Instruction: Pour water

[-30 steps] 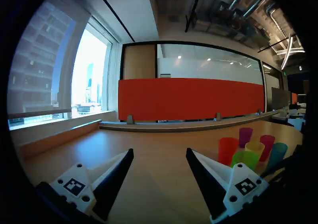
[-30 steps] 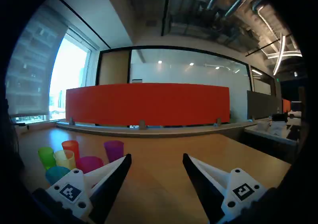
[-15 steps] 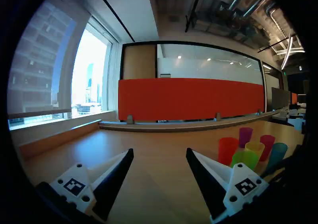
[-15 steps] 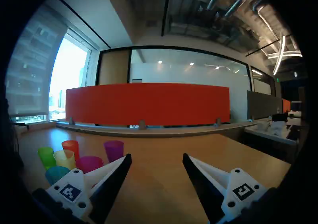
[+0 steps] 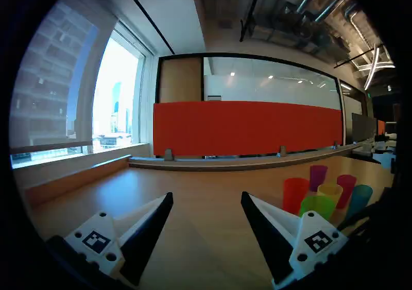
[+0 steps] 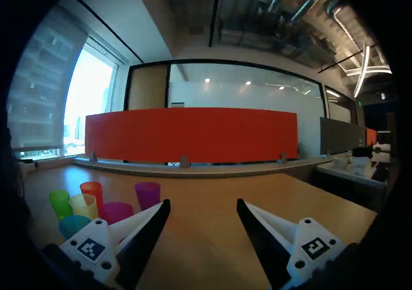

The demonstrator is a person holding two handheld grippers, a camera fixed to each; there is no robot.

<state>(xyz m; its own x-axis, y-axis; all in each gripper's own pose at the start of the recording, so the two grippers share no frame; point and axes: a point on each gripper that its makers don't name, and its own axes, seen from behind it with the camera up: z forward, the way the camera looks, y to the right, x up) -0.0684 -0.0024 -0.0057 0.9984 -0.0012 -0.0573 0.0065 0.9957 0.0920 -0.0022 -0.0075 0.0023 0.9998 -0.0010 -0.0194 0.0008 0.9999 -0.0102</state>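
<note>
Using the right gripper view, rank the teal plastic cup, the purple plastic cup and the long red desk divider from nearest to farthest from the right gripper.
1. Teal plastic cup: lower left, beside a finger of the right gripper.
2. Purple plastic cup: left of centre, farther up the wooden table.
3. Long red desk divider: along the table's far edge.

I see a wooden surface (image 6: 206,192), clustered upright on it a green cup (image 6: 61,203), orange cup (image 6: 91,191), yellow cup (image 6: 84,206), pink cup (image 6: 116,210), purple cup (image 6: 148,194), teal cup (image 6: 72,223).
</note>
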